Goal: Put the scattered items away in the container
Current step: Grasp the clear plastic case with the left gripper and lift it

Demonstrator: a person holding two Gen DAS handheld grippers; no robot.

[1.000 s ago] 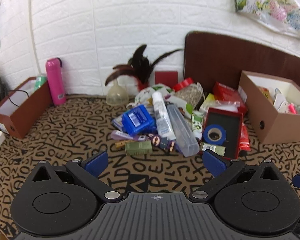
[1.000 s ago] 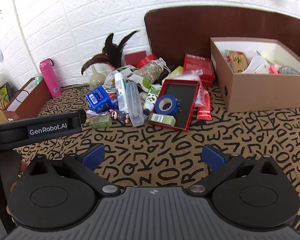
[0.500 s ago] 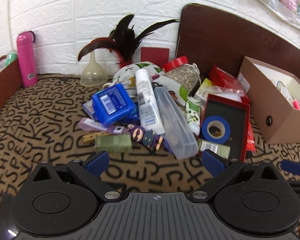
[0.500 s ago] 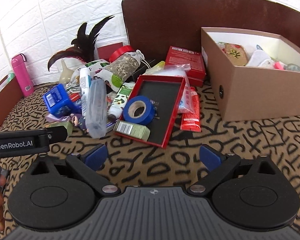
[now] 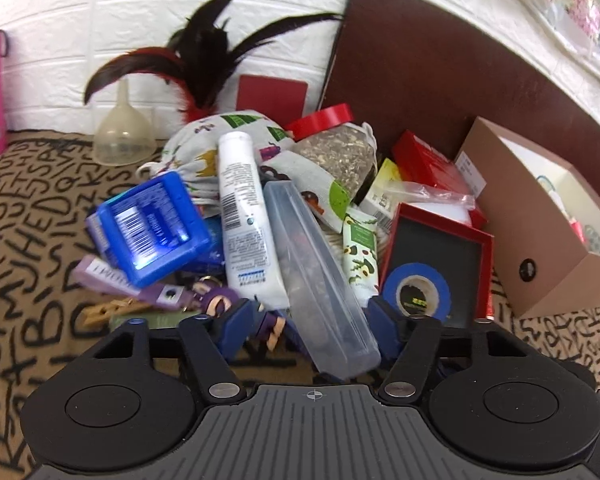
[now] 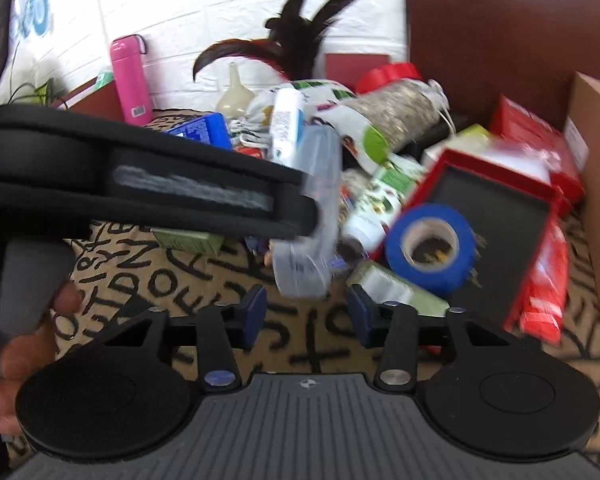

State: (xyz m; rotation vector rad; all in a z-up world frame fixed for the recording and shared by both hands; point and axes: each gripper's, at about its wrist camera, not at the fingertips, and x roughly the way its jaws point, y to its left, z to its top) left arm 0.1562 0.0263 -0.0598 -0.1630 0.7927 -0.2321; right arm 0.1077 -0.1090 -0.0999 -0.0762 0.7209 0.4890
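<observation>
Step in hand: first pick from pile. Left tongs (image 5: 312, 322) straddle near end of long clear plastic case (image 5: 320, 276); pads beside both walls, contact unclear, so cannot tell if clenched yet. Case lies slanted on heap, left of blue tape roll (image 5: 416, 294) on red-framed black tray (image 5: 440, 252). Right tongs (image 6: 306, 316) released, empty, hovering over patterned tabletop (image 6: 292, 344) short of tape roll. Tan cardboard box (image 5: 540, 232) sits right of tape roll, well apart. Next: clench on case, lift clear of neighbours, carry to box.
</observation>
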